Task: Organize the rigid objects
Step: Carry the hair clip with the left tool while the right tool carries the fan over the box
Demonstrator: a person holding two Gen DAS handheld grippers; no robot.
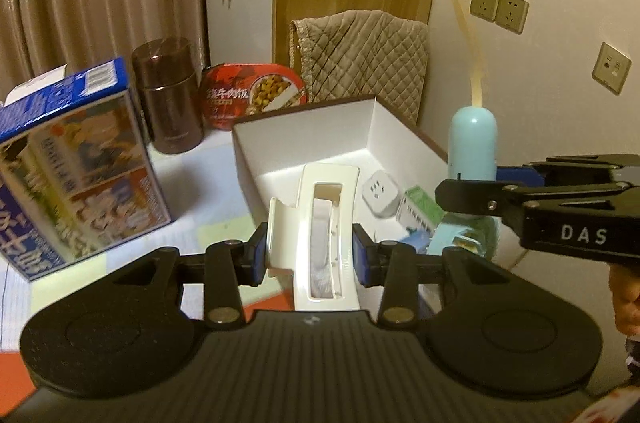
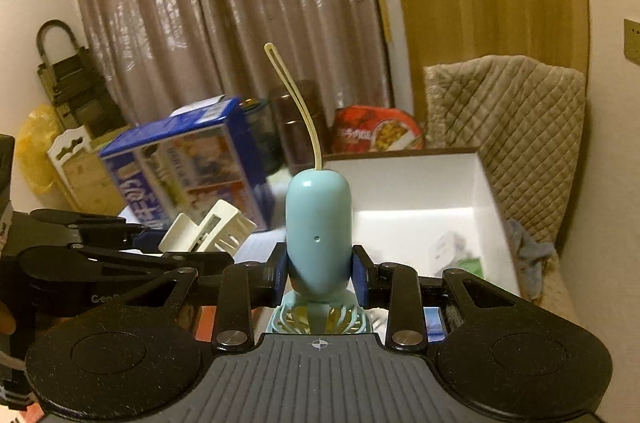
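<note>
White hair clip (image 1: 316, 223) sitting clamped in left gripper (image 1: 310, 249) jaws, hovering over near edge of white box (image 1: 304, 131). Right gripper (image 2: 320, 281) jaws squeezing blue fan (image 2: 318, 235) above box. Risk: grippers crowding, fan knocking clip loose.

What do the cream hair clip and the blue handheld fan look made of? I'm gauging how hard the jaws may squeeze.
Hair clip: likely hard plastic, glossy cream, with light glinting along its moulded edges.
Fan: probably smooth plastic too, pale blue with a soft sheen; its thin yellowish strap bends like rubber or silicone.
</note>
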